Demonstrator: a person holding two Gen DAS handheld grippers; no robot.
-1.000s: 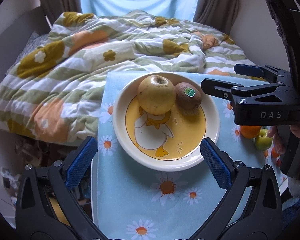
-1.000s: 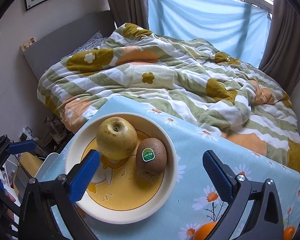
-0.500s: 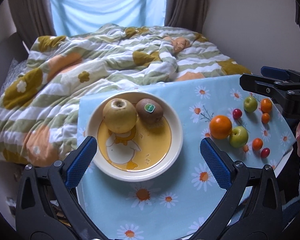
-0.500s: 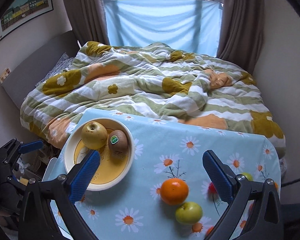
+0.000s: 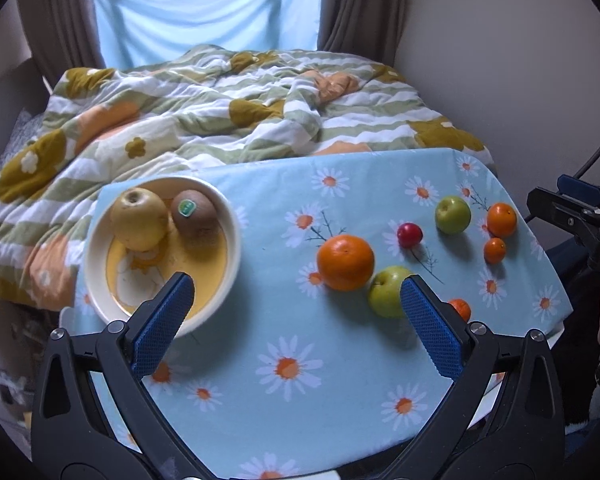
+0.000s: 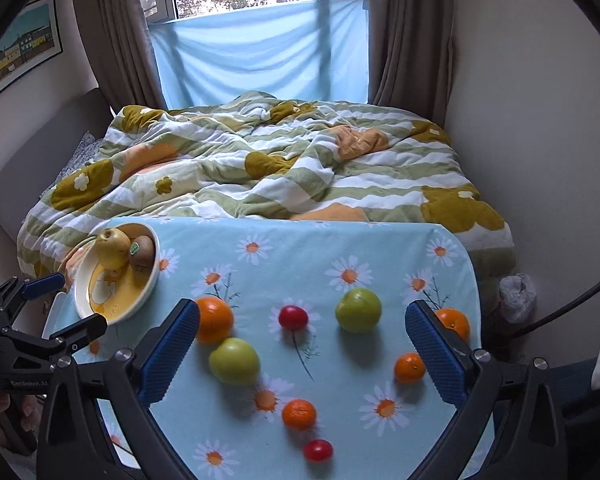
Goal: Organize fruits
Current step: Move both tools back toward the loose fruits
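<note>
- The left tongs (image 5: 296,320), black arms with blue textured pads, are spread wide and hold nothing; they hang above the near part of the bench (image 5: 340,400), which is covered in a light blue daisy-print cloth.
- The right tongs (image 6: 302,350) are likewise spread and empty, above the scattered fruit.
- Between the left pads and just beyond them lie a large orange (image 5: 345,262) and a green apple (image 5: 388,292); the right-hand pad overlaps that apple's edge in the picture and partly hides a small orange (image 5: 460,308).
- Beyond the left-hand pad sits a cream round plate with a yellow duck-print centre (image 5: 228,216), holding a yellow apple (image 5: 139,219) touching a brown kiwi with a green sticker (image 5: 194,216).
- In the right wrist view, a small red fruit (image 6: 293,317) and a second green apple (image 6: 358,310) lie between the pads; another orange (image 6: 456,322) is half hidden behind the right-hand pad.
- A second small red fruit (image 6: 318,450) is nearest the camera.
- Beyond the bench lies a bed with a rumpled green-and-white flowered quilt (image 6: 280,168).
</note>
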